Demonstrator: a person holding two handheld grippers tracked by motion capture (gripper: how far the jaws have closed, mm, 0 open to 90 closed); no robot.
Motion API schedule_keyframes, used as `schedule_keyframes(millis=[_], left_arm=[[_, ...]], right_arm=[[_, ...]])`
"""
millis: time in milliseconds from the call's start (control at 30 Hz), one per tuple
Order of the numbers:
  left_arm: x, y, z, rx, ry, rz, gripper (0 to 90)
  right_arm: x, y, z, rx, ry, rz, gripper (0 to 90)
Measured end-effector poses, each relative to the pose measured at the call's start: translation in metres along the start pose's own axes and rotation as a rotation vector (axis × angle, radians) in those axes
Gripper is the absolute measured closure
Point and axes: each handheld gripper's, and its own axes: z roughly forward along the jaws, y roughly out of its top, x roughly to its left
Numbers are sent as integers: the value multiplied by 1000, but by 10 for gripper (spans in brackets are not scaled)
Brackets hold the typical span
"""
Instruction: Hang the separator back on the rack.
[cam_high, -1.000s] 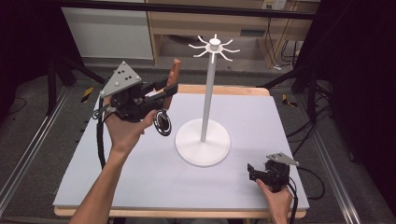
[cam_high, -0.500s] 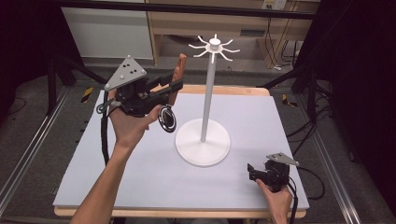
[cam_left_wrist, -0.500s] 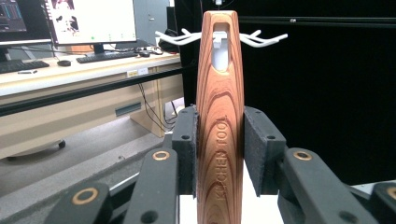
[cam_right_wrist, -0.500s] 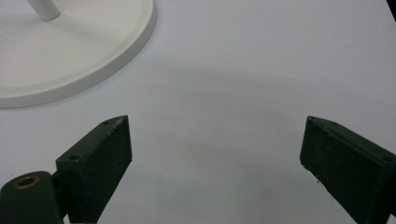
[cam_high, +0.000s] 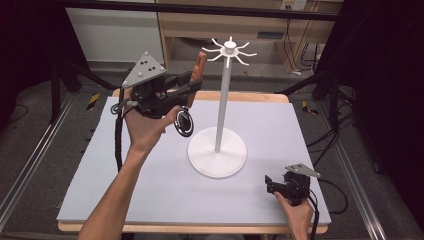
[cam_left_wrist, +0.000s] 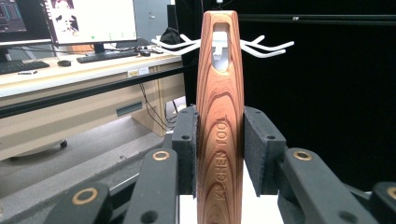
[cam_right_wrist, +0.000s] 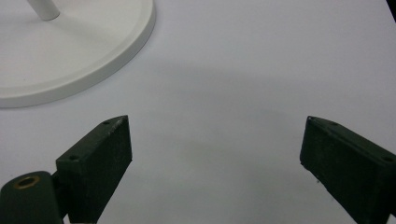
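My left gripper is raised over the table's back left, shut on a wooden-handled kitchen tool. The handle stands upright between the pads and reads "KITCHEN TOOL". Its hanging slot lines up with the hub of the white hook stand. The tool's round black head hangs below the hand. The stand's hooks spread just right of the handle tip. My right gripper rests open at the table's front right, nothing between its jaws.
The stand's round base sits mid-table and shows again as a white disc left of my right gripper. The pale mat covers the table. A desk with monitors lies beyond. Cables trail from the left gripper.
My left gripper has risen and moved right toward the stand's top, carrying the tool with it. The right gripper has stayed still.
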Motion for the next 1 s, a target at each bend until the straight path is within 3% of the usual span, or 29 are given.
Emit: schedule_keyframes(millis=[1000], left_arm=[[1,1,17,20,-2,-2,670]], right_arm=[[0,0,0,2,8,-2,95]])
